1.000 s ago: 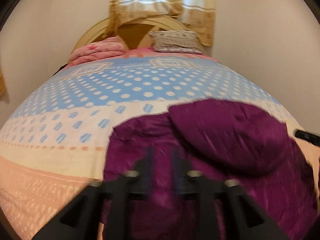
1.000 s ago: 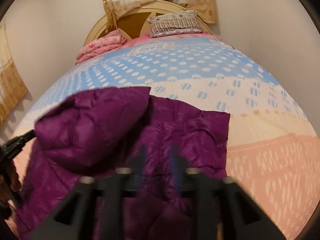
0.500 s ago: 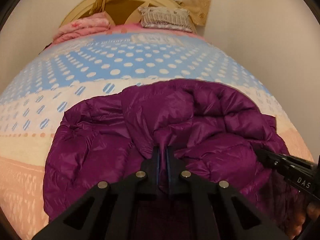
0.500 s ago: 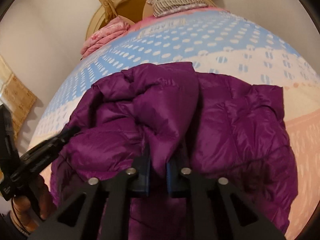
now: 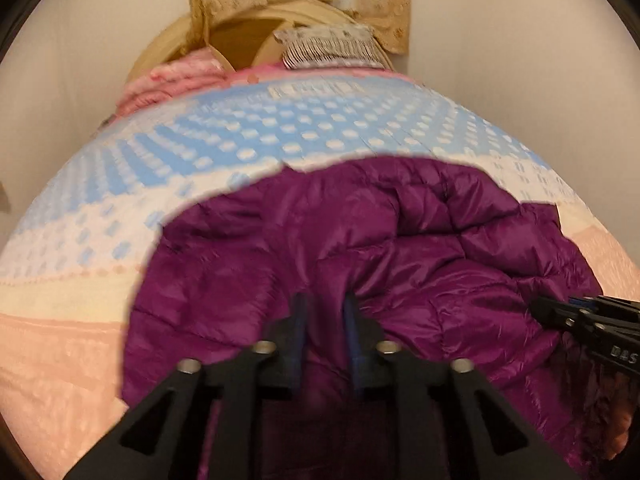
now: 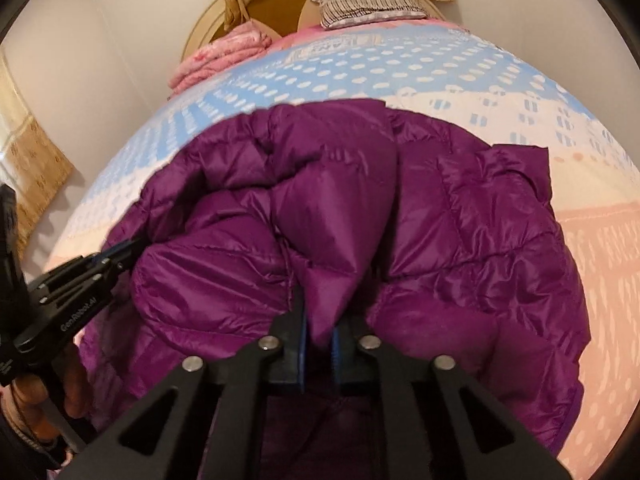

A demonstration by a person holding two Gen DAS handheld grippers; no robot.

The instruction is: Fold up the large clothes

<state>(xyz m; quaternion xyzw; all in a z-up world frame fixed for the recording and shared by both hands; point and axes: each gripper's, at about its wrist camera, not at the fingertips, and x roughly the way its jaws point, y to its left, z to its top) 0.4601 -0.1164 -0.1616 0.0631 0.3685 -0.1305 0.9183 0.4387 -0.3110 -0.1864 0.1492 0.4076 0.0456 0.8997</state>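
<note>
A purple puffer jacket [image 5: 400, 248] lies bunched on the bed [image 5: 60, 340], its upper part doubled over toward me. In the left wrist view my left gripper [image 5: 325, 300] sits low over the jacket's near part. Its jaws are opening, and fabric lies loosely in the gap. My right gripper [image 6: 318, 320] has a fold of the jacket [image 6: 460, 220] filling the space between its blue pads while its jaws are opening. Each gripper shows in the other's view: the right gripper [image 5: 538, 306] at the jacket's right edge, the left gripper [image 6: 136, 246] at its left edge.
The bed's cover is patterned in blue, cream and peach. A folded pink blanket [image 6: 224, 56] and a striped pillow [image 6: 368, 4] lie at the rounded headboard [image 5: 168, 44]. A wall runs along each side. A hand [image 6: 32, 396] holds the left gripper's handle.
A second ago both jaws stood apart over the jacket. Half a second ago both were shut on folds of it. Now the jaws have parted again, the left wider, and both grippers have shifted a little.
</note>
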